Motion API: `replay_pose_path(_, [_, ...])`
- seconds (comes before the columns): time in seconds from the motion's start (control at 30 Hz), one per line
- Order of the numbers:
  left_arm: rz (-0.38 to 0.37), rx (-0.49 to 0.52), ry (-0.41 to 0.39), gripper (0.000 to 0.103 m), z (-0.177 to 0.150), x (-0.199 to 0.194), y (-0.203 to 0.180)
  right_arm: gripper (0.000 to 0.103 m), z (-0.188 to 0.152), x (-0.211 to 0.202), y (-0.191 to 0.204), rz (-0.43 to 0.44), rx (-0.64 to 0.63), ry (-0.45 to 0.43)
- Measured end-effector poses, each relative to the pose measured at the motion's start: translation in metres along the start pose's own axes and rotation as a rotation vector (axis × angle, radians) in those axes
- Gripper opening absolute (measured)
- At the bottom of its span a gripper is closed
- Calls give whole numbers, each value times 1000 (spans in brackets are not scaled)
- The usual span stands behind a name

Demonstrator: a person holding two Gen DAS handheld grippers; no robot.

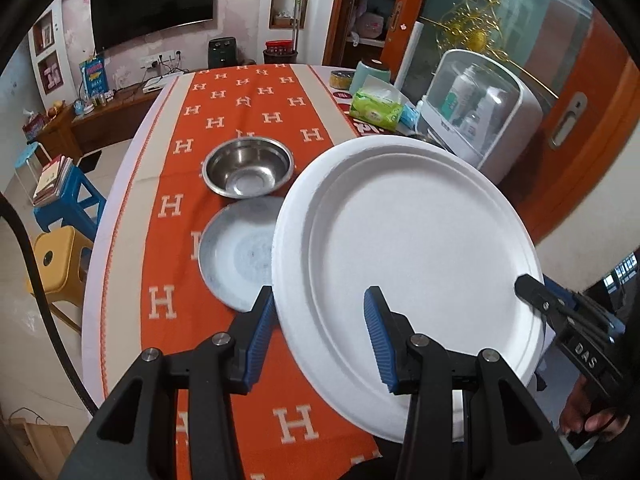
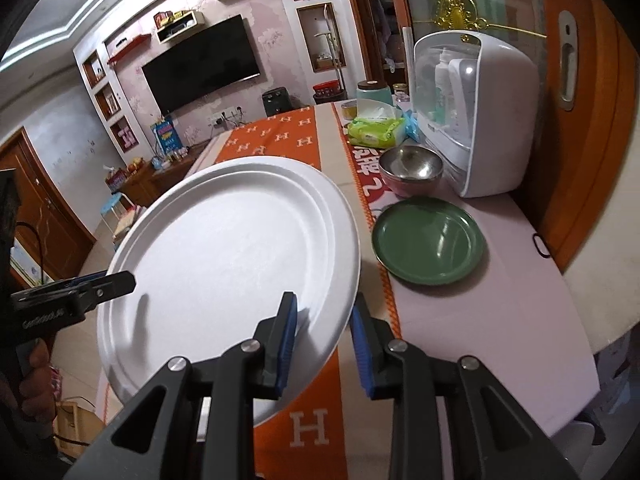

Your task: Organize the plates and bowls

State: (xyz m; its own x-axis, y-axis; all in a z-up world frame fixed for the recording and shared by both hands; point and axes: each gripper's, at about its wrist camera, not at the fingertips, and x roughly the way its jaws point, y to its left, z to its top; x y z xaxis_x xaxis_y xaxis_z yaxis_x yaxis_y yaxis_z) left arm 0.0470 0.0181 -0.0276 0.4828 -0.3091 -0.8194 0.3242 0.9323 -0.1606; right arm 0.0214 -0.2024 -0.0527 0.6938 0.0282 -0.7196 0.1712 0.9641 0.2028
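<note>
A large white paper plate (image 1: 404,264) hangs tilted above the table, held at both edges. My left gripper (image 1: 320,332) has its jaws either side of the plate's near-left rim, with a wide gap. My right gripper (image 2: 324,340) straddles the plate's (image 2: 228,248) right rim, its jaws close on the edge. In the left wrist view a steel bowl (image 1: 248,170) and a grey plate (image 1: 236,252) lie on the orange runner. In the right wrist view a green plate (image 2: 430,240) and a steel bowl on a pink one (image 2: 410,170) sit to the right.
A white sterilizer box (image 2: 476,116), a green wipes pack (image 2: 376,130) and jars stand at the table's far right. The table edge (image 1: 116,208) drops off to the left, with blue and yellow stools (image 1: 60,256) below. A wooden door is to the right.
</note>
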Motion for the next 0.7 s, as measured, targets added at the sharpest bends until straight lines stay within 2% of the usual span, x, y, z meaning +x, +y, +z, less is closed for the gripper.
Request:
replay_pose_path(0.3, [5,-15,3,44,-50,-13,4,28,-39,-9,9,-17,-25,76])
replay_pose_path(0.7, [0,-60,104,45,-99,8,12,29,-88,-1,11,-48,-15,208])
